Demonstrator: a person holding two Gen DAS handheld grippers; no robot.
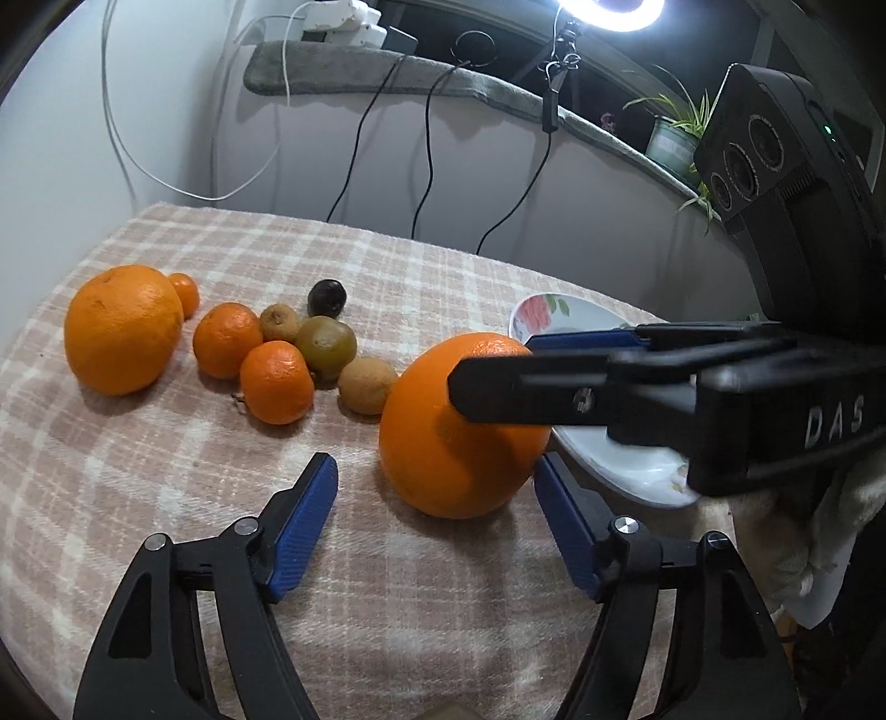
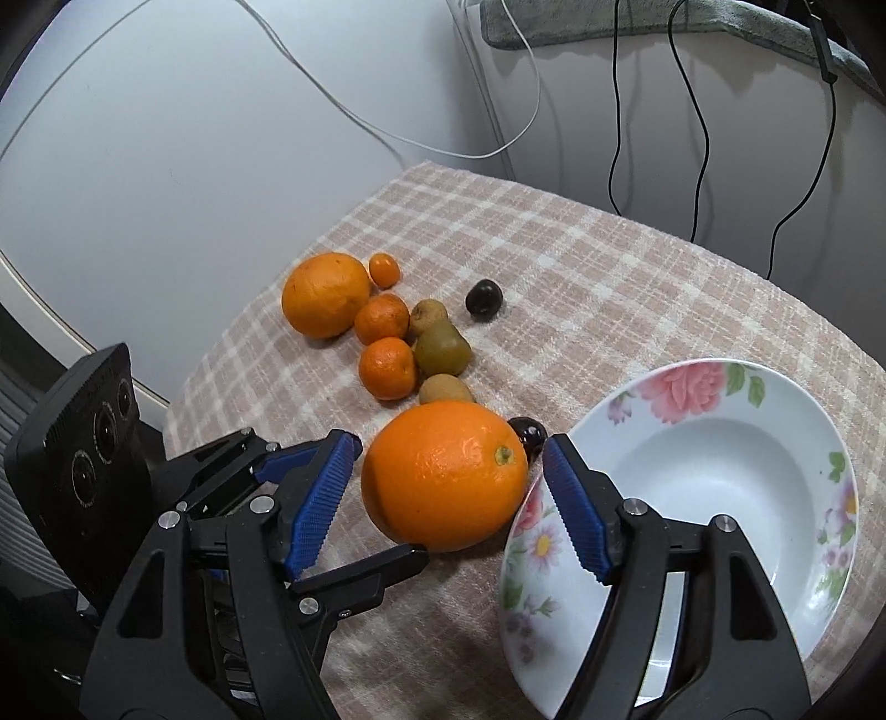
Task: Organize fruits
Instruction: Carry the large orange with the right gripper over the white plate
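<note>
Checked beige-and-cream cloth [image 2: 637, 288] covers the work surface, with a pale wall behind it and black and white cables [image 2: 692, 111] hanging down that wall. Taking the near orange [image 2: 443, 476] as the reference: it sits on the cloth just beside the left rim of a white floral plate [image 2: 720, 465], whose bowl holds nothing. The right gripper [image 2: 448, 498] is spread wide with the orange between its blue pads [image 2: 321, 498]; a gap shows on the left side, and on the right side contact cannot be confirmed, so no grasp is established. The left gripper [image 1: 437, 487] is likewise wide open, holding nothing, with the same orange [image 1: 459, 426] lying ahead of its fingers, near the right one. A dark cherry [image 2: 526, 435] lies directly behind the orange, against the plate's rim. Beyond the orange, well apart from the plate, a cluster of fruit rests on the cloth: a kiwi [image 2: 446, 390] nearest, then a greenish-brown kiwi [image 2: 443, 349], a third kiwi [image 2: 427, 315], two mandarins [image 2: 387, 368], a second large orange [image 2: 325, 294], a small kumquat-sized citrus [image 2: 384, 270] touching or just beside it, and a second dark cherry [image 2: 484, 299] set apart to the right of the group. A ring light [image 1: 609, 14] and a potted plant [image 1: 673, 138] stand on the ledge behind.
</note>
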